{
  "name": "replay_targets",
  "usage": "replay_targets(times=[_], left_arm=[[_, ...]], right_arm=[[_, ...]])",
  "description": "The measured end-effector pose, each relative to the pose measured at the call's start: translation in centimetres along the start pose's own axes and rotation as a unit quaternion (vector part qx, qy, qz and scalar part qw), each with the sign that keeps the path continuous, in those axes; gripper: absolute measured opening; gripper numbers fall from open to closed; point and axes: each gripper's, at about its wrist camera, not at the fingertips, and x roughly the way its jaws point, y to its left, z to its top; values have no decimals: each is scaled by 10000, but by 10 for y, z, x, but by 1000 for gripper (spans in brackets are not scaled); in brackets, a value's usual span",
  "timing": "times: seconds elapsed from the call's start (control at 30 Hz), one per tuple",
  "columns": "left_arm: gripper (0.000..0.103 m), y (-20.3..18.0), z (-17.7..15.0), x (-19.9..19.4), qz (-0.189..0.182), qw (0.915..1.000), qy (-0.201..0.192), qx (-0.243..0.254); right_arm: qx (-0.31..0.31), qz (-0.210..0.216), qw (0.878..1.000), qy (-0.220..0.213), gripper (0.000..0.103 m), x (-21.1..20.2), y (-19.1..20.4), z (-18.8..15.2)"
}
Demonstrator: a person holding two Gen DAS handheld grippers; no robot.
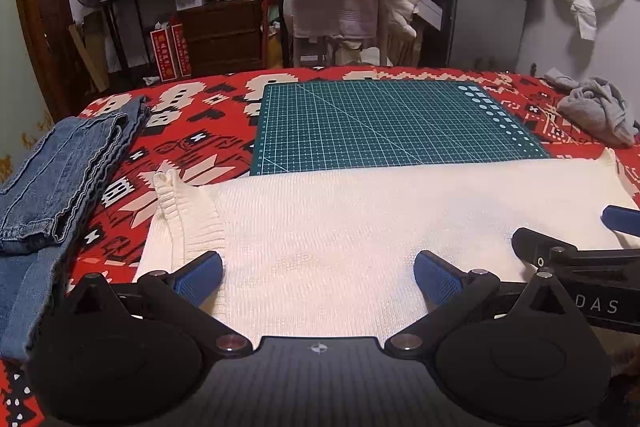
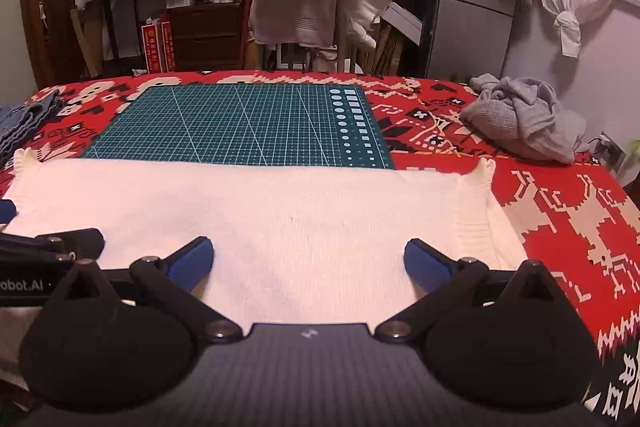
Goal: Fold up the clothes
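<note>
Over the white sweater, left tongs gape; right tongs likewise.

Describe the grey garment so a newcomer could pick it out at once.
Start at the red patterned cloth covering the table, then find the green cutting mat at its middle. Off the mat's right side, near the far corner, lies the grey garment. Unlike the flat white sweater and folded jeans, it is crumpled.

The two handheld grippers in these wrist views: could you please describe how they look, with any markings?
Both look alike. The left gripper and right gripper each have matte black linkage arms with silver pivot bolts, rounded black housings, a carbon-weave base plate and blue textured fingertips. White lettering shows on their sides: "DAS" on the right one, "obot.AI" on the left one. No cables, hands or sleeves are visible.
</note>
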Motion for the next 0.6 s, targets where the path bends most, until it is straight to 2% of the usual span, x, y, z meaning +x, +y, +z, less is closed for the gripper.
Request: replay_targets(times=[0.07,0.2,0.3,0.47,0.5,0.57,0.6], left_arm=[[103,0,0,1,5,10000,21,-25],[100,7,9,-10,-231,9992,-253,-187],[91,12,15,-18,-412,9976,-464,-310],[90,24,27,-25,-815,9910,-892,-569],[87,27,30,-20,-950,9893,-891,-659],[63,34,37,-6,-1165,9866,-705,-894],[57,38,39,2,-1245,9851,-584,-1028]], right_arm=[[34,-27,10000,23,103,0,0,0],[52,-18,9997,235,102,-3,0,7],[163,108,9998,-24,102,-16,-3,18],[145,324,9978,-551,99,-34,-4,39],[116,388,9975,-585,97,-33,-4,42],[57,523,9970,-573,83,-27,-1,47],[23,590,9968,-532,78,-23,0,48]])
